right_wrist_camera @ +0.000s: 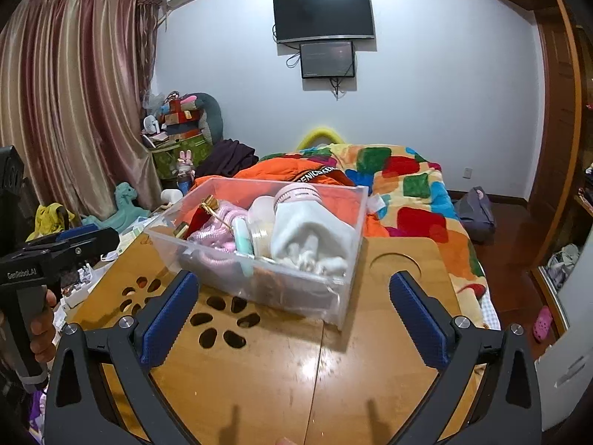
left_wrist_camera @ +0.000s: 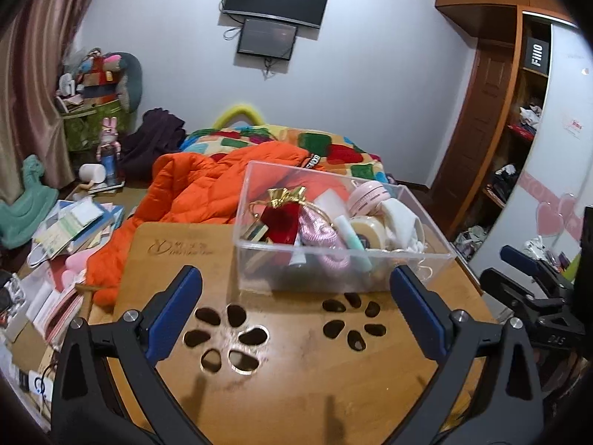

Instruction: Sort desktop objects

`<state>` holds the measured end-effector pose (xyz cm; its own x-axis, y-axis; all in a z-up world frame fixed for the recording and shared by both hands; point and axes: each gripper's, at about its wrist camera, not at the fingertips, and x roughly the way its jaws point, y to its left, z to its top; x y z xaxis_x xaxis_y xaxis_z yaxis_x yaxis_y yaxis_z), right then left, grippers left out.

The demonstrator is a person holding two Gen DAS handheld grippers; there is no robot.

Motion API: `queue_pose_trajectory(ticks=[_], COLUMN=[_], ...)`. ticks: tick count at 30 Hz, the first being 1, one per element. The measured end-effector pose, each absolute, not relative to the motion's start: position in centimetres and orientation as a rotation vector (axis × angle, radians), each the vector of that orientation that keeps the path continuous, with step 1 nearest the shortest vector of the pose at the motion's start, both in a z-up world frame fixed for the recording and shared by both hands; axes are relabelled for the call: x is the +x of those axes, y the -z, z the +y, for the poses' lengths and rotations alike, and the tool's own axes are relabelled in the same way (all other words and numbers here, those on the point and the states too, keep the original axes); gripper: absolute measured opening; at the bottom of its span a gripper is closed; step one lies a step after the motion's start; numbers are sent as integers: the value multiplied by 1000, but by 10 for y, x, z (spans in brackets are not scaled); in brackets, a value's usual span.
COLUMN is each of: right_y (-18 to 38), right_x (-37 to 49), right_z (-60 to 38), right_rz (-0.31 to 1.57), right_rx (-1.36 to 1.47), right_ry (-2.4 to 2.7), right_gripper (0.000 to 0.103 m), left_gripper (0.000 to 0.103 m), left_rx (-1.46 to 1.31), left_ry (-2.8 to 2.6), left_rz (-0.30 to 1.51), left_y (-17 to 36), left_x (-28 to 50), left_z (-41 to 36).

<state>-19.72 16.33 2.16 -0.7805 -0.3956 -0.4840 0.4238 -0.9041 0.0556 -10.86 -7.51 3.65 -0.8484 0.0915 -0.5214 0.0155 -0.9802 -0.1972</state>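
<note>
On the wooden lap-desk surface (left_wrist_camera: 304,371) sits a clear plastic box (left_wrist_camera: 255,218), toward its far edge and just in front of the bed. Everything for sorting that I can see is already inside it: a red pouch with a gold top (left_wrist_camera: 283,218), a pink knitted item (left_wrist_camera: 320,235), a mint-green tube (left_wrist_camera: 350,235), a roll of pale tape (left_wrist_camera: 368,228), a round pink container (left_wrist_camera: 370,194) and a bundle of white cloth (left_wrist_camera: 402,228). From the right-hand view the same box (right_wrist_camera: 344,296) stands at an angle, with the white cloth (right_wrist_camera: 315,233) heaped at its near end.

Both tools hang above the bare near part of the surface, touching nothing. The left gripper (left_wrist_camera: 294,315) has its blue pads spread wide apart, with the flower-shaped cut-outs (left_wrist_camera: 226,337) between them. The right gripper (right_wrist_camera: 292,319) is spread just as wide and empty; a round recess (right_wrist_camera: 396,265) in the wood lies just beyond its right finger. A hand (right_wrist_camera: 40,330) grips the left tool's handle at the left edge of that view.

Behind the box an orange puffer jacket (left_wrist_camera: 192,193) lies on the bed over a patchwork quilt (right_wrist_camera: 407,193). Two dark screens (right_wrist_camera: 322,15) hang on the wall, and striped curtains (right_wrist_camera: 74,92) cover the left side.
</note>
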Motion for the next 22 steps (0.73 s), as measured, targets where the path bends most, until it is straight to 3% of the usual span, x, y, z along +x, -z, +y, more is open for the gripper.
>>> queue_pose_trajectory(ticks=[22], right_y=[1], right_x=[-152], right_z=[172], right_rz=[-9], right_rx=[718], right_ry=[2592], right_gripper=[102], left_gripper=[102], left_rx=[-745], left_ry=[-2992], left_rz=[-89], left_y=[-41], left_x=[-62], left_z=[-13])
